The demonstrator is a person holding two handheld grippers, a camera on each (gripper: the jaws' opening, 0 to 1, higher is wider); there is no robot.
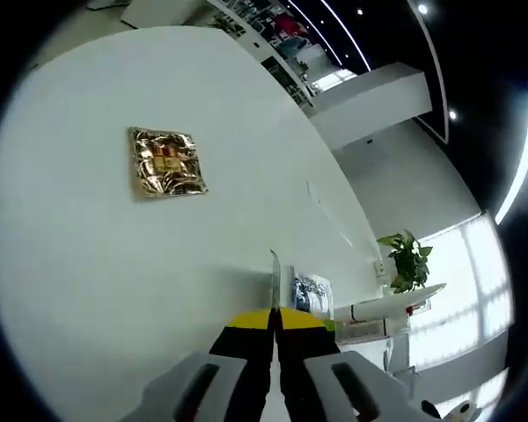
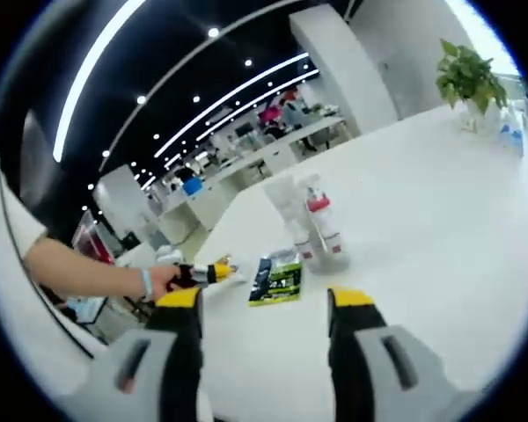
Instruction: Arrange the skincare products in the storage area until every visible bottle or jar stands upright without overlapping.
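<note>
Skincare bottles (image 2: 315, 224): standing clustered upright on the white table (image 2: 440, 211), ahead of the right gripper (image 2: 266, 306), whose jaws are gaping apart. Dark sachet (image 2: 277, 279): lying between them. Left gripper (image 1: 274, 318): jaws pressing together; gold packet (image 1: 166, 163) lying far ahead-left.

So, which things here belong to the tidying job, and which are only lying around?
Job:
- clear plastic bottles with red bands, standing upright
- right hand-held gripper, jaws open
- left hand-held gripper, jaws shut

Lying around:
- crinkled gold foil packet
- flat green-and-black sachet
- leafy green potted plant
</note>
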